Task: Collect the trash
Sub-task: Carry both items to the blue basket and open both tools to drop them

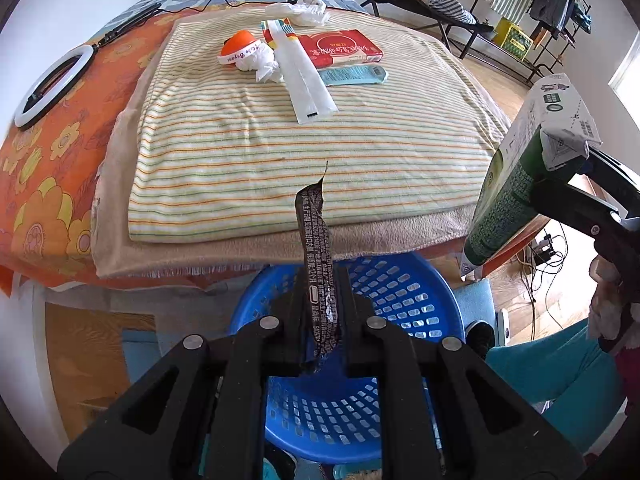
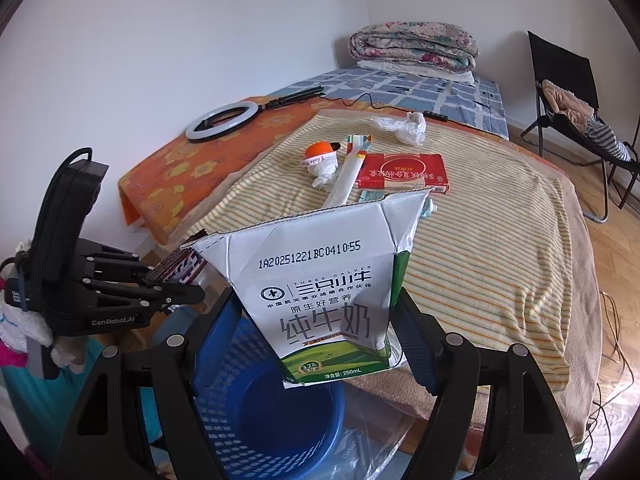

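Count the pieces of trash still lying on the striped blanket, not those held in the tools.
6: crumpled white bag at the far edge; orange-capped wad; long white wrapper; striped packet under its far end; red box; light-blue packet beside it. Others may be hidden.
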`<action>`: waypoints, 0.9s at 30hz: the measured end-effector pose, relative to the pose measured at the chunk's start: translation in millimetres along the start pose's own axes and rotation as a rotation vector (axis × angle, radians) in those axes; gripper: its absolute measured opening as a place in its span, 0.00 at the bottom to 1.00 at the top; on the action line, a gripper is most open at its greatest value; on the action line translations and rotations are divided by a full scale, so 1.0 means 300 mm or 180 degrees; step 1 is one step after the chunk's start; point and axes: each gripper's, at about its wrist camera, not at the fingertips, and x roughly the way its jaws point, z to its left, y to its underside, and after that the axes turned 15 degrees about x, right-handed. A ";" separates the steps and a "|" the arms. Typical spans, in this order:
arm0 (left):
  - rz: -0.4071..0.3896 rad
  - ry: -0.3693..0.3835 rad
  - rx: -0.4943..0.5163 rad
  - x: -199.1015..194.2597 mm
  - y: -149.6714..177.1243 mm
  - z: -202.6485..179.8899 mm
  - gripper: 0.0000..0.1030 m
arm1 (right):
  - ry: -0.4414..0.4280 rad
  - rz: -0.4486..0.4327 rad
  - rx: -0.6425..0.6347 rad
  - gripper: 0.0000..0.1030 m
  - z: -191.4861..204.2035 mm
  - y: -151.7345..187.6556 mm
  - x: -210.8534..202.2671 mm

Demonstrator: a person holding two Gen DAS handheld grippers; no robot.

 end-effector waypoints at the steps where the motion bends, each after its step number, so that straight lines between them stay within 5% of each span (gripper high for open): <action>1: 0.0028 0.0010 0.0015 0.009 0.017 -0.009 0.09 | -0.0010 0.0017 0.0005 0.73 0.004 0.015 0.001; 12: 0.0339 0.0136 0.0113 0.107 0.166 -0.080 0.09 | -0.0062 0.0355 0.0020 0.73 0.038 0.205 0.056; 24: 0.0498 0.0086 0.0263 0.166 0.209 -0.116 0.10 | -0.0046 0.0677 -0.0080 0.74 0.058 0.311 0.138; 26: 0.0534 0.0080 0.0271 0.176 0.208 -0.116 0.22 | -0.0040 0.0712 -0.0086 0.74 0.057 0.323 0.148; 27: 0.0546 0.0082 0.0270 0.180 0.207 -0.111 0.41 | -0.0030 0.0736 -0.0082 0.74 0.055 0.328 0.154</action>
